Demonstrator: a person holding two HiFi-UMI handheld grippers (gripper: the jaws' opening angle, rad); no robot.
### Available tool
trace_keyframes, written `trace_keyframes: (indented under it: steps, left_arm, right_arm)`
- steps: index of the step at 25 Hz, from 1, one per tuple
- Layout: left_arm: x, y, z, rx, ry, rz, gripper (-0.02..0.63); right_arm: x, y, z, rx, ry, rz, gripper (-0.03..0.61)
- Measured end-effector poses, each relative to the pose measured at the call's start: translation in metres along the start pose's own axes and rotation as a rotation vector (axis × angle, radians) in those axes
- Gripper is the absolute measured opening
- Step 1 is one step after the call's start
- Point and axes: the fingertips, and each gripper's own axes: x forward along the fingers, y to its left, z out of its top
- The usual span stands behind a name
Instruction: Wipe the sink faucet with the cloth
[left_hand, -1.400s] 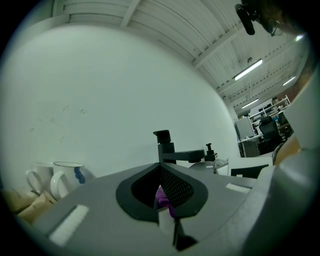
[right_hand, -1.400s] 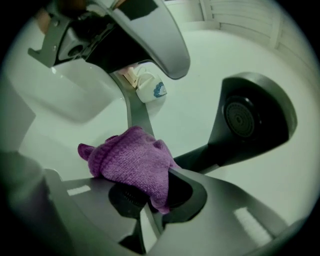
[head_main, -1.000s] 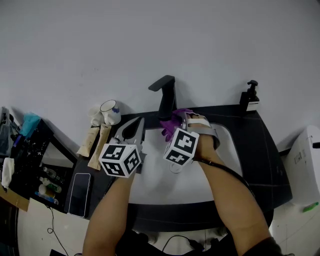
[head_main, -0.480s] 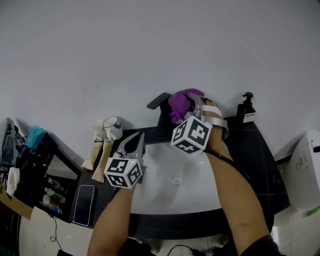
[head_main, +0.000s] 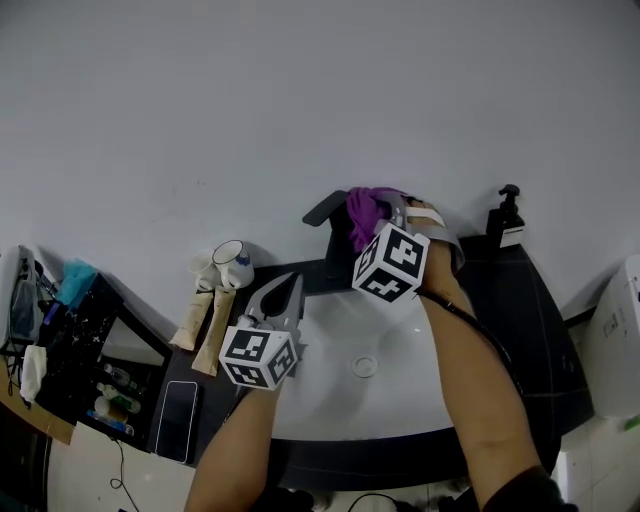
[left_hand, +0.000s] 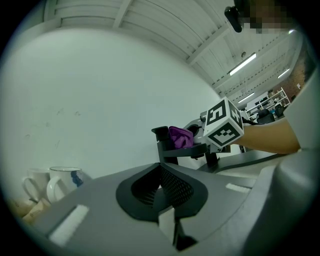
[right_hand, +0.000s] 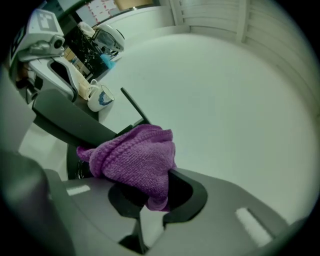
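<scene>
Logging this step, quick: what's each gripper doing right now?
Left gripper: shut, empty.
Right gripper: shut on the cloth, at the faucet.

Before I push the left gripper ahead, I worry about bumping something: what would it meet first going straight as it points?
Probably the faucet, whose dark column stands straight beyond the shut jaws of the left gripper. How far apart they are is hard to judge.

I see a plain pale wall (head_main: 300, 90) behind a dark counter (head_main: 530, 310), with a cluttered black shelf (head_main: 85, 315) to its left on a white floor (head_main: 80, 480). Strip lights (left_hand: 243, 63) run along a ribbed ceiling (left_hand: 165, 25).
</scene>
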Motion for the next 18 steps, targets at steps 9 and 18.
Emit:
trace_keyframes:
  steps: [9, 18]
  left_arm:
    - [0.000, -0.002, -0.003, -0.006, 0.015, -0.007, 0.015]
    - [0.001, -0.003, -0.002, -0.012, 0.010, -0.012, 0.015]
  right_arm:
    - [0.001, 0.017, 0.002, 0.014, -0.013, 0.033, 0.054]
    - [0.005, 0.031, 0.001, 0.011, -0.022, 0.072, 0.054]
